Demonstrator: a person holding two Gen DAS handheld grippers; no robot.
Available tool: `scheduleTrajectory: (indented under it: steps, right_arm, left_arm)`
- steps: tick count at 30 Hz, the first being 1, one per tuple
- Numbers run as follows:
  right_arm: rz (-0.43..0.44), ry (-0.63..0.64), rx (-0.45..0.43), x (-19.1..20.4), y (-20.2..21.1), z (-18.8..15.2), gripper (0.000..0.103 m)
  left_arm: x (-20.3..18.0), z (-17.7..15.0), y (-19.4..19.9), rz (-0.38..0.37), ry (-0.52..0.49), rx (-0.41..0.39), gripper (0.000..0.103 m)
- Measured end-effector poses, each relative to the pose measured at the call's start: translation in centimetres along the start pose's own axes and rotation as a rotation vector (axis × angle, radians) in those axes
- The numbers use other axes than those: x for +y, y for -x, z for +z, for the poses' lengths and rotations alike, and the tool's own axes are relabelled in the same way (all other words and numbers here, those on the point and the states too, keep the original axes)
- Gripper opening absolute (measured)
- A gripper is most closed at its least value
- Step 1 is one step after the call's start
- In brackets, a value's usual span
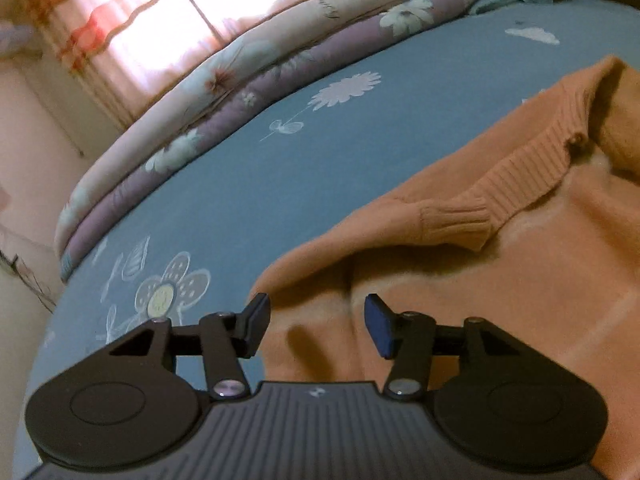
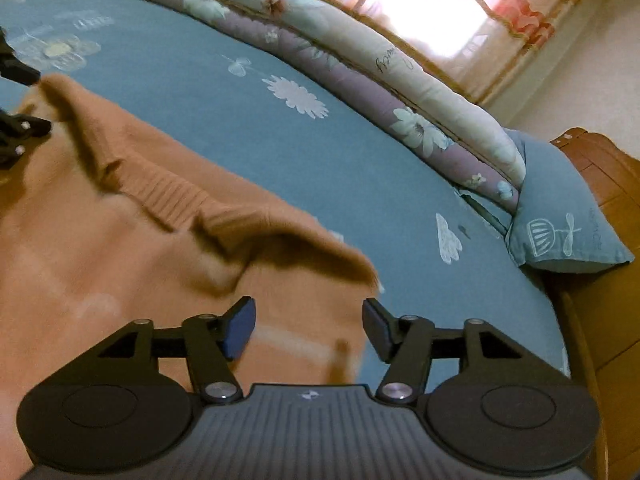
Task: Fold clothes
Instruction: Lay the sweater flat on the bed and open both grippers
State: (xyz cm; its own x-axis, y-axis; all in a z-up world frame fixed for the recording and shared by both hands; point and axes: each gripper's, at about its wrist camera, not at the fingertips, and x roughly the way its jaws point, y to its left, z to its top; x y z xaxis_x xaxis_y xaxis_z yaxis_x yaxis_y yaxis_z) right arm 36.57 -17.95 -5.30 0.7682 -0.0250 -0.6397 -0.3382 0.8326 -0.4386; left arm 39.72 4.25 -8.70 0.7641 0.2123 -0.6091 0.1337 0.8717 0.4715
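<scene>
- Left gripper (image 1: 317, 326) hangs low over the near left part of the sweater (image 1: 500, 288), jaws parted about halfway, nothing between the pads
- Right gripper (image 2: 308, 328) hangs over the sweater's near right edge, jaws a little wider, also empty; its right pad stands past the edge, over the bedsheet (image 2: 320, 168)
- The sweater lies spread on the sheet between the two grippers, orange, with a fuzzy nap, slack and rumpled
- It looks soft and limp, light to moderate in weight; it will sag and drape from any pinch, and the fuzz should give the pads good friction
- Best holds, I judge: the doubled side edges just ahead of each gripper, or the shoulders beside the collar
- Ribbed collar (image 1: 516, 184) sits farther in, turned over on itself, a small button at its opening; ribbing is thicker and firmer, yet stretchy if pulled alone
- Beyond the sweater, bare sheet, then a folded quilt (image 1: 248, 92) well apart, so there is room to fold
</scene>
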Motion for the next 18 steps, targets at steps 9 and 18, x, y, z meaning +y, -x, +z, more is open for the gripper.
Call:
scheduleTrajectory:
  steps: [9,18]
  right_arm:
    - [0.157,-0.259,0.127,-5.3,8.2,-6.3,0.074]
    - [0.19,-0.407,0.119,-6.1,15.0,-8.4,0.078]
  left_arm:
    - [2.3,-1.8,9.3,-0.179,0.067,0.002,0.054]
    - [0.5,-2.3,17.9,-0.291,0.053,-0.036,0.059]
